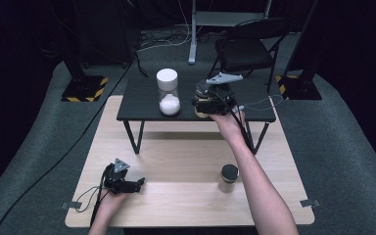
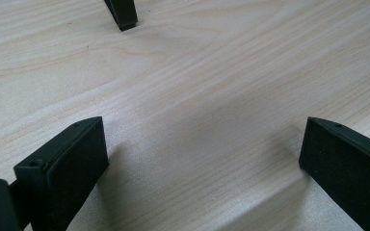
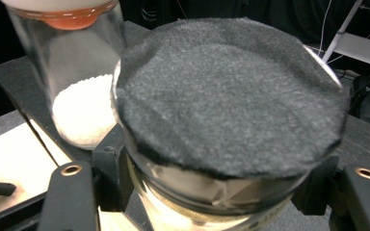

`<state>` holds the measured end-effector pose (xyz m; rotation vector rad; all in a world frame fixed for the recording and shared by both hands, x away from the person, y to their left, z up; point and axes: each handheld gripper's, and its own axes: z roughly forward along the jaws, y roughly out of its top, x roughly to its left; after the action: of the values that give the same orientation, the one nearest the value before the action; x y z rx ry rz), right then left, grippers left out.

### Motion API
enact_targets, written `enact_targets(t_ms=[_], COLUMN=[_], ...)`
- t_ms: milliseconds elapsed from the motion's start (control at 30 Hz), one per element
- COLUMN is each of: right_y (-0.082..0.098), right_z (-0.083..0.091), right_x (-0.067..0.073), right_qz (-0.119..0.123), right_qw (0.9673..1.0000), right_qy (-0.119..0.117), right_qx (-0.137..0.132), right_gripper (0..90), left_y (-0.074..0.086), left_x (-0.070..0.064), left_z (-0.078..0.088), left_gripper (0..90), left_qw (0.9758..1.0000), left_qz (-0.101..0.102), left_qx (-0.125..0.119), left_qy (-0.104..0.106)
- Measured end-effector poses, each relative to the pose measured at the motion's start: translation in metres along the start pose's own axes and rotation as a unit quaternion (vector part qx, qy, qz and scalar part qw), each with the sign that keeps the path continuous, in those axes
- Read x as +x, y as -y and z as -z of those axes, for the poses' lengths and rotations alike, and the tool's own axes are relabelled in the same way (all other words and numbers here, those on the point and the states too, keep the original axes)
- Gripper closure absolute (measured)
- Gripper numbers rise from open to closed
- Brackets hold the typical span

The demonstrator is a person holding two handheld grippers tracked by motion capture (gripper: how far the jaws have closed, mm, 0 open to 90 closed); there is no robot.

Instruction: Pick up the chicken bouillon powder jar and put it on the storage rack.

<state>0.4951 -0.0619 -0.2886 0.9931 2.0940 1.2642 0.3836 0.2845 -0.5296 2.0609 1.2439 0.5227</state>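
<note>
1. The right claw point(image 1: 206, 104) is clamped on a glass jar with a black felt-covered lid point(image 3: 229, 96); in the right gripper view its black jaws press the jar's sides just under the lid.
2. In the high view that jar point(image 1: 201, 111) sits at the front edge of a small black raised surface point(image 1: 142, 100) (whether its base rests there or hangs just above, I cannot tell).
3. Just beside the held jar stands another glass jar with a white lid point(image 1: 168, 93), upright on the same black surface and part-filled with white grains; the right gripper view shows its glass wall point(image 3: 77, 86) close to the held jar, though contact cannot be judged.
4. The left claw point(image 1: 136, 186) lies low on the light wooden surface point(image 1: 186, 161) near its front left corner, jaws spread wide with nothing but bare wood grain point(image 2: 202, 120) between them.
5. A black leg of the raised surface point(image 2: 123, 14) shows at the top of the left gripper view.
6. A third jar with a black lid point(image 1: 229, 177) stands upright on the wooden surface, right of centre, beside the right forearm and well apart from both claws.
7. Behind the surfaces stands a black folding chair point(image 1: 247, 49) on grey carpet.
</note>
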Motion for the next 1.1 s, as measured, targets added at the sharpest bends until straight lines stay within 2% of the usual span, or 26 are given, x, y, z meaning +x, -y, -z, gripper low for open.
enact_targets(t_ms=[567,867,1100], right_y=[-0.002,0.003,0.01], right_z=[-0.008,-0.007,0.0], right_x=[-0.007,-0.003,-0.003], right_qz=[-0.015,-0.021,-0.027], right_qw=[0.9999,0.9997,0.9996], right_qy=[-0.009,-0.01,-0.01], right_qx=[0.002,0.004,0.001], right_gripper=[30.3,19.0,14.4], left_y=[0.0,0.0,0.0], left_x=[0.0,0.0,0.0], left_z=[0.0,0.0,0.0], left_gripper=[2.7,2.7,2.7], left_qw=[1.0,1.0,1.0], left_qz=[0.0,0.0,0.0], left_qx=[0.0,0.0,0.0], left_qy=[0.0,0.0,0.0])
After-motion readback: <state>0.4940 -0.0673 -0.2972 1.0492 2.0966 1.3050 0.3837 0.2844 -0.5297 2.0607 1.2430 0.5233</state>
